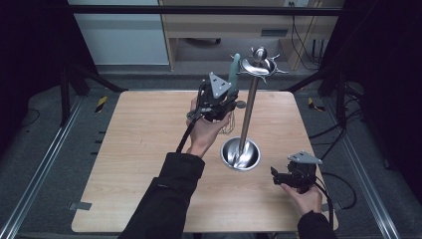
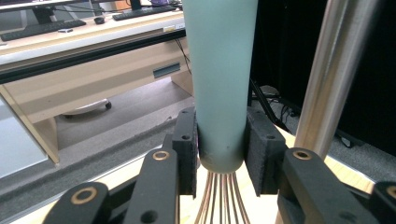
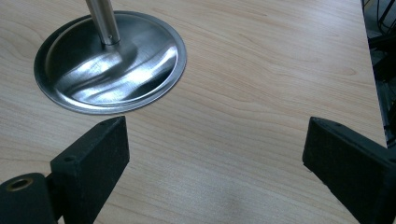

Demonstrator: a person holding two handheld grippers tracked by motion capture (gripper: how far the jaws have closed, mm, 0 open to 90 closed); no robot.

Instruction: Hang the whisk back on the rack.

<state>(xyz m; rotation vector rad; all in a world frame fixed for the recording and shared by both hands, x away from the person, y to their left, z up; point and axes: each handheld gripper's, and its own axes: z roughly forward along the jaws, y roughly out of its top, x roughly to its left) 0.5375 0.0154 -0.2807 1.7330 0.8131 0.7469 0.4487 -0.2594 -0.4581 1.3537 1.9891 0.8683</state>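
Hanging the whisk on the stand

The left gripper (image 1: 220, 102) pinches the whisk (image 2: 220, 84) by its green handle, at 11 o'clock from the stand (image 1: 247, 117). Next, I think, its top must catch a hook (image 1: 271, 63). The stand's dish (image 3: 112, 63) is empty. The right gripper (image 1: 288, 175) is spread wide, holding nothing.

The wooden table (image 1: 139, 149) stands on grey floor matting. Beyond the table's far edge stands a light wood desk (image 1: 224, 25), a white panel (image 1: 122, 35) to its left. Black-and-yellow tape marks (image 1: 101, 103) lie off the table's far left corner, cables (image 1: 343, 186) off its right edge.
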